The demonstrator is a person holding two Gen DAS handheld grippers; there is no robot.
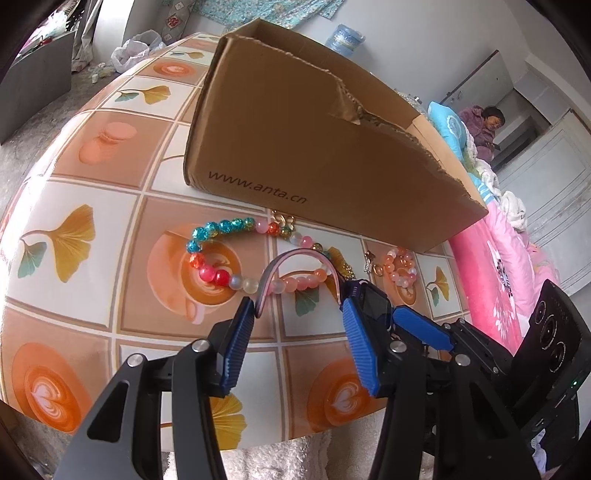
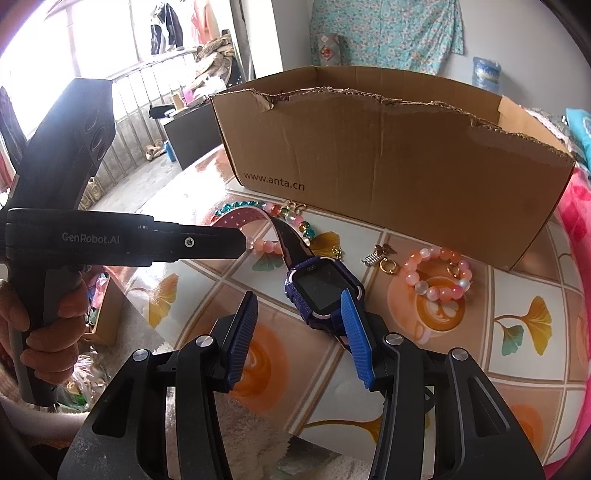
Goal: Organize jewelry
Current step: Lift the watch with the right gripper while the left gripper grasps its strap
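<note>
Both hand-held grippers share the purple watch (image 2: 323,291) above the table (image 1: 74,206): my right hand-held gripper (image 2: 299,332) half-open beside its case, my left hand-held gripper (image 1: 299,325) half-closed around the pink strap (image 1: 295,258), so next I'd judge it goes into the cardboard box (image 2: 388,155).

Tiled-print table (image 2: 480,369) with cardboard box (image 2: 388,155), bead bracelets (image 2: 436,273).

Bright barred window (image 2: 147,92), grey floor (image 1: 33,155), floral wall cloth (image 2: 388,33).
</note>
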